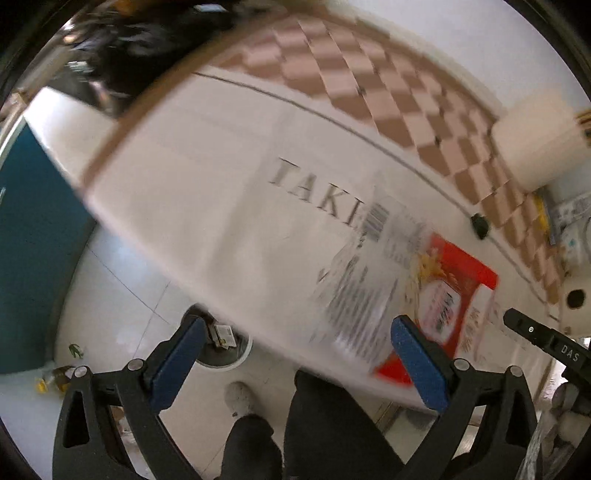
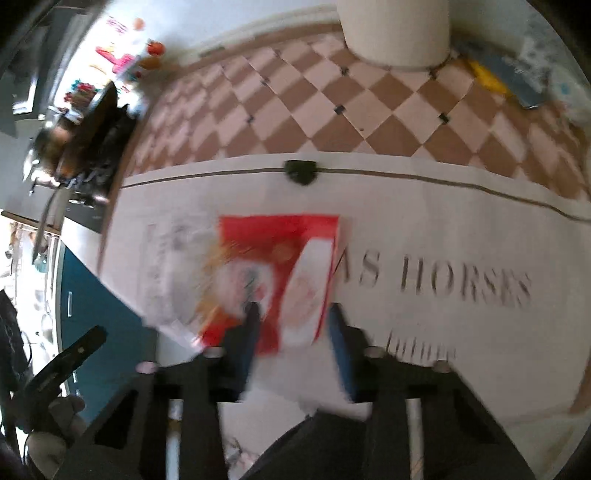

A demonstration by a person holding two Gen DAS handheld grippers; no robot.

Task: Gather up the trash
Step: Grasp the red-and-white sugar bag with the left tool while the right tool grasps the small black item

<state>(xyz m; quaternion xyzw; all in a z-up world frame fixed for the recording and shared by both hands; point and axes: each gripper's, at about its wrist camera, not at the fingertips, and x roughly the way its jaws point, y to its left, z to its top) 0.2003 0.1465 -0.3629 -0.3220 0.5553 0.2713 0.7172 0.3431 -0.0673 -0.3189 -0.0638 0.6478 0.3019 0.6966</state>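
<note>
A flattened red and white food wrapper [image 1: 436, 295] lies near the table's front edge, on a white cloth with printed letters [image 1: 221, 192]. It also shows in the right wrist view [image 2: 288, 266]. My left gripper [image 1: 299, 365] is open, hanging over the table edge, its right finger near the wrapper's corner. My right gripper [image 2: 291, 332] is partly closed, with a finger on each side of the wrapper's near edge; the blur hides whether it grips. Small litter [image 1: 55, 380] lies on the floor below.
A round bin [image 1: 221, 350] stands on the tiled floor under the table edge. A white paper roll [image 2: 395, 29] and a yellow and blue packet [image 2: 506, 85] sit on the checked cloth [image 2: 332, 110]. A teal cabinet [image 1: 33, 236] is at left. My legs are below.
</note>
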